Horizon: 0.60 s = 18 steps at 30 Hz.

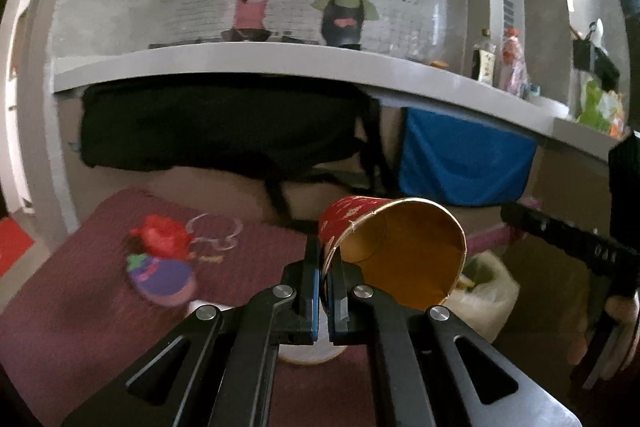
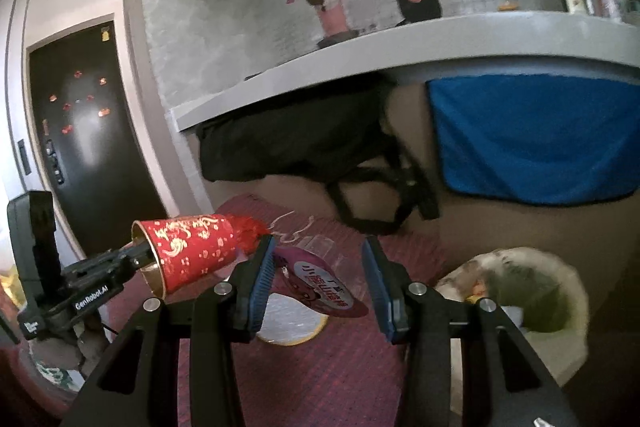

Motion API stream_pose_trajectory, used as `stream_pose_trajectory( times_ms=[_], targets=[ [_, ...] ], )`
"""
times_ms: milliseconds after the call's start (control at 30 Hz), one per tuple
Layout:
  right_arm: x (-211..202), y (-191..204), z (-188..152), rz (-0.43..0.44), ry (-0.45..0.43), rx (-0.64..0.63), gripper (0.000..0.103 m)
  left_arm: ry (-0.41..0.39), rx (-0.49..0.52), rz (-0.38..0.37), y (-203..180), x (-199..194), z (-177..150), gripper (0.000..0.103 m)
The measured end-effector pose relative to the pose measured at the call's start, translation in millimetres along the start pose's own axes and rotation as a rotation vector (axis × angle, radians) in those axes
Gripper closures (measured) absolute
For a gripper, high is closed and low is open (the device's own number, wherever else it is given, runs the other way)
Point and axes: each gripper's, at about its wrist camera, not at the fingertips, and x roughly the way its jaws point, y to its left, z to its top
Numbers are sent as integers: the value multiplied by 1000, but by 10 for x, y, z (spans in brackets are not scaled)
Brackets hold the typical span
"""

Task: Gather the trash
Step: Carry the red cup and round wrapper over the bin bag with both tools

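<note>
Trash is held in both grippers above a maroon mat (image 2: 340, 379). A red paper cup (image 1: 392, 251) is pinched by its rim in the left gripper (image 1: 324, 267); one of its fingers (image 1: 310, 279) sits outside the wall and the other inside, so the fingers are all but shut with only the thin paper between them. The cup is carried on its side, mouth turned back toward the left wrist camera, probably because a rim pinch lets it hang that way.

The right gripper (image 2: 320, 275) is held partly open, and a clear plastic cup (image 2: 320, 267) with a purple peel-back lid lies between its fingers (image 2: 260, 279). Whether the pads actually press on its sides cannot be told, since the clear wall is hard to make out, though it appears to be carried there, off the mat.

Just to the right of the right gripper's fingers and lower down, a bin lined with a white bag (image 2: 520, 291) stands open with rubbish already in it; both pieces seem to be held for dropping there. Below the right gripper's fingers a white round lid (image 2: 288, 323) lies on the mat, judged still to be collected
</note>
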Motion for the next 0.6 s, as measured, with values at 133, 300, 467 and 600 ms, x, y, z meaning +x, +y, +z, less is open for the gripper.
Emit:
stream_pose_trajectory(
  times_ms=[133,300,467,600],
  targets=[
    [-113,-226,29,-59,-22,9,62,3,16,-42,-266,292,116,101],
    [-156,-656,70,-134,-34,26,62,23,51,-98,-672,740,192,101],
    [-110,-1096,96,-212,-22,47,62,36,76,-135,-1016,1098,203,101],
    [-149,-1361,77,-249,-17,73,62,38,86,-143,-1214,1301,200,101]
  ],
)
